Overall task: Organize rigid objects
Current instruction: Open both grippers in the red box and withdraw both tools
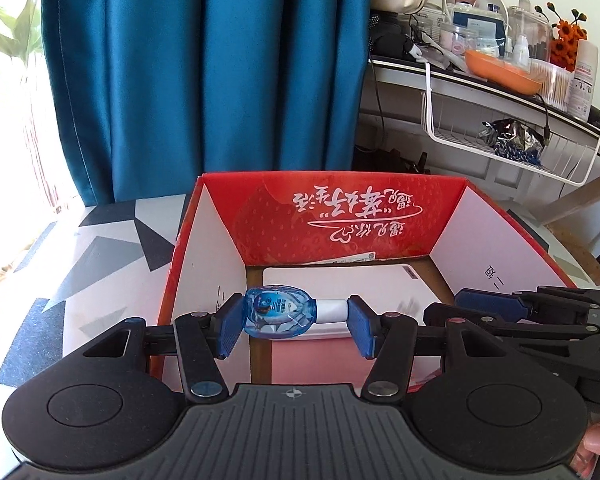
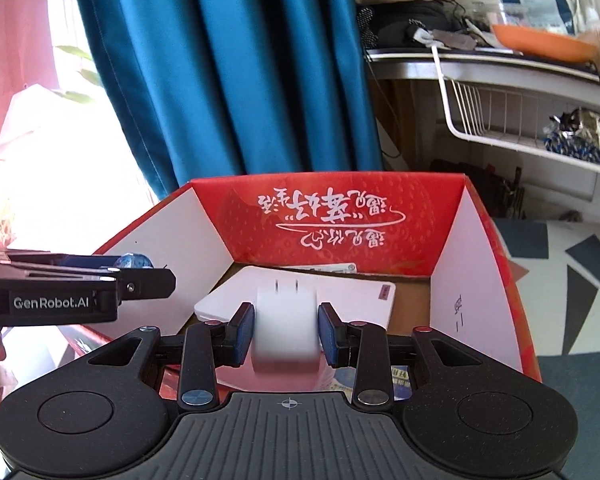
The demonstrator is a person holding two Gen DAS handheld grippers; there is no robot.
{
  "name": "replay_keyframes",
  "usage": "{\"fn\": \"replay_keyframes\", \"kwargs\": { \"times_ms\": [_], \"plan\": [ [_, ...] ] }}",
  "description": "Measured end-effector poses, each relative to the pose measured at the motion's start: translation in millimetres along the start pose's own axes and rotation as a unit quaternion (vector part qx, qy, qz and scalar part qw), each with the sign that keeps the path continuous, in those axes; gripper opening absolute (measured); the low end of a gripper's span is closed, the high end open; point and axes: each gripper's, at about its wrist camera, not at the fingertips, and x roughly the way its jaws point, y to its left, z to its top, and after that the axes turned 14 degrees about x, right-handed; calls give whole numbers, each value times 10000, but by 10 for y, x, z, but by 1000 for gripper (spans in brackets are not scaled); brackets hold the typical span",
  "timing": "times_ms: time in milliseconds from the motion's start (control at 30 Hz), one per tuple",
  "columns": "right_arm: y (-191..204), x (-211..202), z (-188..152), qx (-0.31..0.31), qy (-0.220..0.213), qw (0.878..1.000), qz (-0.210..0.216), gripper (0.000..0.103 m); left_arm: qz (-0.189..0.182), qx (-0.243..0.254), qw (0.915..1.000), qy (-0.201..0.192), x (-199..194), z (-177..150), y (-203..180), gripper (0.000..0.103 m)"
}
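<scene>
My left gripper (image 1: pixel 294 322) is shut on a small blue bottle with a white cap (image 1: pixel 276 316), held sideways above the open red cardboard box (image 1: pixel 340 216). My right gripper (image 2: pixel 286 334) is shut on a white plug adapter (image 2: pixel 286 320) with two prongs pointing away, also above the same box (image 2: pixel 340 216). A flat white device (image 2: pixel 340 296) lies on the box floor; it also shows in the left wrist view (image 1: pixel 340 284). The left gripper appears at the left of the right wrist view (image 2: pixel 148 280), and the right gripper at the right of the left wrist view (image 1: pixel 500 304).
The box stands on a table with a grey, black and white geometric top (image 1: pixel 100 248). A blue curtain (image 1: pixel 204 72) hangs behind it. At the right, a cluttered shelf (image 1: pixel 500 80) carries an orange tray (image 1: pixel 500 70) and a white wire basket (image 1: pixel 512 144).
</scene>
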Motion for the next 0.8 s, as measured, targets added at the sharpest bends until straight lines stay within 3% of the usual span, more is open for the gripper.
{"fn": "replay_keyframes", "kwargs": {
  "times_ms": [200, 267, 367, 533, 633, 800],
  "plan": [
    [20, -61, -17, 4, -57, 10000, 42, 38, 7, 9, 10000, -24, -20, -1, 2, 59],
    [55, -98, -37, -106, -156, 9998, -11, 41, -13, 43, 10000, -63, -38, 6, -3, 66],
    [92, -170, -52, -239, -297, 9992, -70, 52, -10, 94, 9998, -166, -95, 5, -4, 78],
    [118, -345, -67, -291, -642, 9974, -163, 82, -76, 29, 9995, -308, -240, 13, 51, 93],
    [114, -499, -83, -243, -895, 9955, -189, 96, -95, 23, 9990, -439, -385, -4, 93, 97],
    [94, -774, -189, -121, -1293, 9912, -246, 102, -192, -48, 9980, -602, -635, -119, 141, 100]
  ]
}}
